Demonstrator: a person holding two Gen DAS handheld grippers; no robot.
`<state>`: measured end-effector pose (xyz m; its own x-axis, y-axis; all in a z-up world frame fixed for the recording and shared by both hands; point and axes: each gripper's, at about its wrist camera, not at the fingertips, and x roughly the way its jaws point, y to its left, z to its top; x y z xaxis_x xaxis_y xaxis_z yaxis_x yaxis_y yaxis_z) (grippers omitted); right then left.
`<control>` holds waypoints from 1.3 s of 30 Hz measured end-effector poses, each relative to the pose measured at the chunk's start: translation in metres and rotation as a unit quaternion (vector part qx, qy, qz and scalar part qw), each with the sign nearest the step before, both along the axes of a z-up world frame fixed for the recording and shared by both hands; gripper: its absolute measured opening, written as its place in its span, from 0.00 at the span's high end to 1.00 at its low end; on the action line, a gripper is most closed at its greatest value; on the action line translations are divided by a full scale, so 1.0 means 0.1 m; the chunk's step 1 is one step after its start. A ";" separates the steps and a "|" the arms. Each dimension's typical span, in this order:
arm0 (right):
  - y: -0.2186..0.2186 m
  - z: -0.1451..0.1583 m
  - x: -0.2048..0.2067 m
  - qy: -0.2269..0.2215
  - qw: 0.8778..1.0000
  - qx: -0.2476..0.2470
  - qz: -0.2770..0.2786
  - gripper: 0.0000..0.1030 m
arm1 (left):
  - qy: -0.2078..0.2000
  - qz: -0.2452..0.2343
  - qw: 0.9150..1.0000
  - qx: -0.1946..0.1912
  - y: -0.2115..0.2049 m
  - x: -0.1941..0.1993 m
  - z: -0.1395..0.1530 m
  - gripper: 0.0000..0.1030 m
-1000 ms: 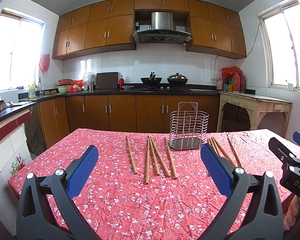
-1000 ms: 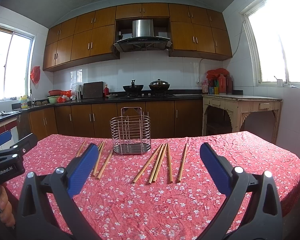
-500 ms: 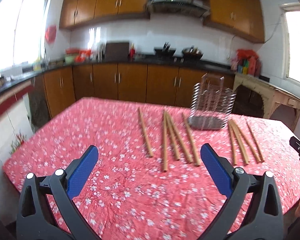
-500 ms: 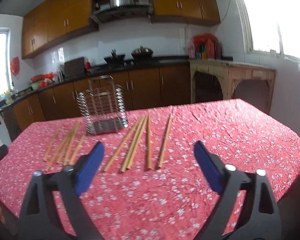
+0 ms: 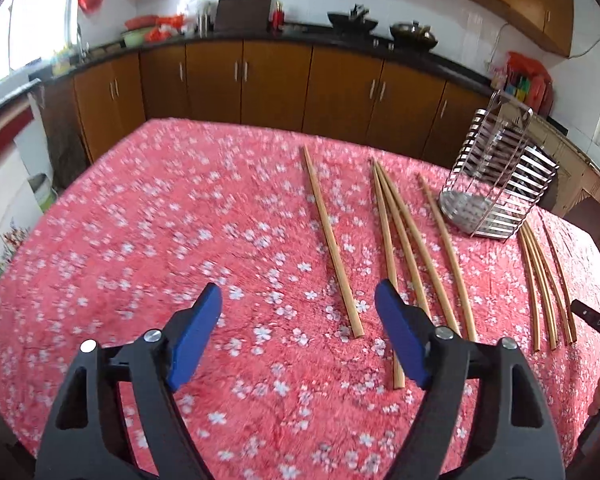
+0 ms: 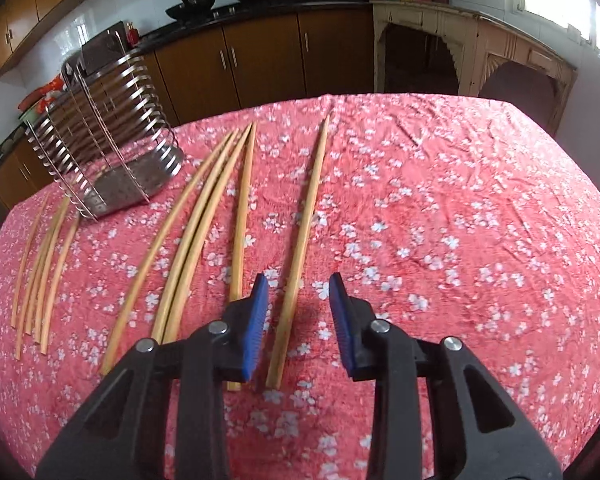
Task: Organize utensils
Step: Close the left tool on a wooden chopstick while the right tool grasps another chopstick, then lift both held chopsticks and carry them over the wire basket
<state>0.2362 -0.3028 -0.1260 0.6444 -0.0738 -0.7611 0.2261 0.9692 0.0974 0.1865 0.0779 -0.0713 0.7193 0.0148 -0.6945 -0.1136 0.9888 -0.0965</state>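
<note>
- Wooden chopsticks (image 6: 300, 236) lie loose on the tabletop in two groups, one on each side of the rack (image 6: 108, 148); none stands in it.
- Rack: a steel-band holder, upright near the far edge, empty as far as both views show.
- Group on the rack's right: five sticks fanned toward the near edge. The outermost one lies alone, apart from the rest.
- Group on the rack's left: five more (image 5: 396, 240), with a single stick (image 5: 330, 240) lying off to their left.
- Right gripper (image 6: 298, 316): low over the near end of the lone outer stick, its jaws closing. The stick lies between the blue pads, but neither pad presses it yet.
- Left gripper (image 5: 298, 340): jaws closing and wide apart, with only cloth between them. The single stick's near end lies just beyond the tips; one pad partly hides a stick of the cluster.
- Progress, as I judge it: nothing sorted yet; this looks like the first pick. All ten sticks remain to be lifted and dropped into the rack.
- Red flowered cloth (image 5: 140, 240) covers the whole table and is wrinkled toward the right edge.
</note>
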 end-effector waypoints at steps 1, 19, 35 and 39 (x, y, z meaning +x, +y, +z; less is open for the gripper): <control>0.02 -0.06 0.04 0.006 1.000 -0.004 0.003 0.69 | 0.007 -0.002 1.000 0.003 -0.02 0.04 -0.03 0.29; 0.06 -0.14 0.04 -0.001 1.000 -0.010 -0.005 0.92 | 0.066 -0.032 0.996 0.060 -0.42 0.49 -0.30 0.65; -0.05 -0.01 -0.19 -0.032 1.000 -0.001 -0.001 0.93 | 0.055 -0.025 0.998 0.028 -0.24 0.31 -0.19 0.93; -0.05 0.23 -0.39 -0.069 0.998 -0.014 0.001 0.93 | 0.016 -0.032 0.999 0.030 -0.20 0.12 0.05 0.94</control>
